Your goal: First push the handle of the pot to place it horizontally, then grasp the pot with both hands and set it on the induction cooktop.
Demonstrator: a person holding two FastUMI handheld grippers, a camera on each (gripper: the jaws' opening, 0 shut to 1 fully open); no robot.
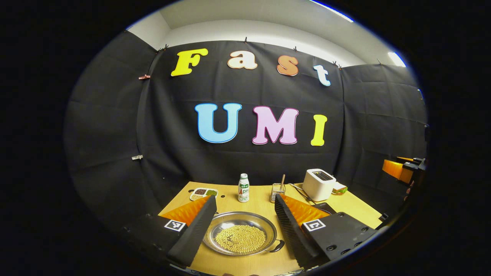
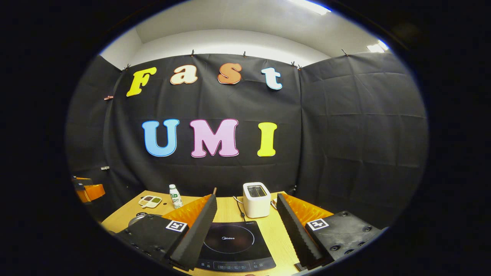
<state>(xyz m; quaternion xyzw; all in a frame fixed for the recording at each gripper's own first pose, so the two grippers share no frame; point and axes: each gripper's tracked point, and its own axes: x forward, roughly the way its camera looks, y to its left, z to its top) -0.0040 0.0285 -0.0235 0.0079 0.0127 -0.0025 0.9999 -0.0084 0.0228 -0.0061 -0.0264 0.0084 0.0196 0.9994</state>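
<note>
The pot (image 1: 240, 233) sits on the wooden table (image 1: 261, 264) straight ahead of the left gripper (image 1: 245, 234), framed between its two fingers — a shallow metal pan with a layer of pale beans across its bottom. Its dark handle (image 1: 277, 247) sticks out at the rim towards the right-hand finger, angled down and to the side. The left gripper hangs above it with jaws spread wide, touching nothing.

The right gripper (image 2: 245, 234) is likewise wide apart and holds nothing; between its fingers lies the induction cooktop (image 2: 234, 243), a flat black slab with a control strip along the near edge. Beyond the cooktop stands a white toaster (image 2: 256, 199).

Past the pot, farther from the left gripper, stand a small white bottle (image 1: 243, 188), a divided dish of beans (image 1: 203, 193) off to its left, and a small clear holder with a stick in it (image 1: 278, 189).
</note>
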